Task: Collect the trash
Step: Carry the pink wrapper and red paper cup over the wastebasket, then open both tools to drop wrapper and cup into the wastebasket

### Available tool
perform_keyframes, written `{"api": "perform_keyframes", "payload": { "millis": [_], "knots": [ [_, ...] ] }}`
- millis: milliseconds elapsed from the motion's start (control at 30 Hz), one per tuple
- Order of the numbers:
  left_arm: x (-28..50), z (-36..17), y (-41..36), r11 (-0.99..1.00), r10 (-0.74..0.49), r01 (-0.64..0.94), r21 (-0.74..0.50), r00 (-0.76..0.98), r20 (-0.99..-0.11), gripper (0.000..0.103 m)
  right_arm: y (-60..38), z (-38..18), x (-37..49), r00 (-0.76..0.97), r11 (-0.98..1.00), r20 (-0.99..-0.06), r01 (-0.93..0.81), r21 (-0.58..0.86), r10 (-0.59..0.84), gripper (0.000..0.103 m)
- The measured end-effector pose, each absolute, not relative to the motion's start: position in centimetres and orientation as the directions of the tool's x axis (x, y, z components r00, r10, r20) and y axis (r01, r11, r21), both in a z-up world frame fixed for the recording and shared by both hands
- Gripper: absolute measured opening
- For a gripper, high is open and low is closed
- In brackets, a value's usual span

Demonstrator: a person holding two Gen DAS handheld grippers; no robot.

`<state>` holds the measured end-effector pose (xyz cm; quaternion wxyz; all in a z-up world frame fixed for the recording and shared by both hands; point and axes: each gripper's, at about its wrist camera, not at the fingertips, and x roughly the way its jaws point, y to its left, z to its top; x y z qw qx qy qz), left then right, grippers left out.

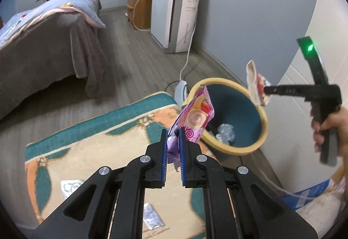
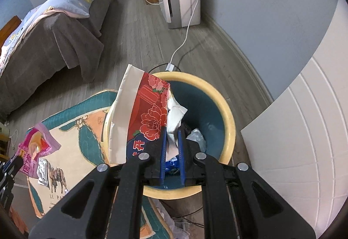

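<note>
Pink wrapper (image 1: 196, 116) pinched in our left tongs (image 1: 173, 133), sticking up past the tips, just short of the bin (image 1: 262, 112). Our right tongs (image 2: 172, 131) clamp a red floral packet (image 2: 150, 112) directly over the bin's mouth, crumpled plastic (image 2: 196, 137) below. A silver wrapper (image 2: 42, 171) lies on the rug (image 2: 71, 128), left of them.

Bin (image 2: 226, 112) mouth open above; wall (image 2: 271, 21) and white panel (image 2: 304, 130) crowd its right.
</note>
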<state>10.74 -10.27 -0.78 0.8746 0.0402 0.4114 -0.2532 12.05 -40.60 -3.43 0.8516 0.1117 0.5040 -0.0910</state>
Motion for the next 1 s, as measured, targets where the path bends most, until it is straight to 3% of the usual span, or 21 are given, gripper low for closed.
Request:
{"api": "perform_keyframes", "payload": {
  "millis": [533,1000],
  "knots": [
    [14.2,-2.9,-19.8,0.842,-0.43,0.514,-0.165,0.454,-0.78,0.011,-42.2,-4.0,12.0,0.469,0.936,-0.881,0.334,0.114,-0.06,0.01],
    [14.9,-2.3,-25.6,0.804,-0.422,0.591,-0.063,0.493,-0.761,0.011,-42.2,-4.2,12.1,0.473,0.93,-0.879,0.348,0.123,-0.061,0.01]
  ]
}}
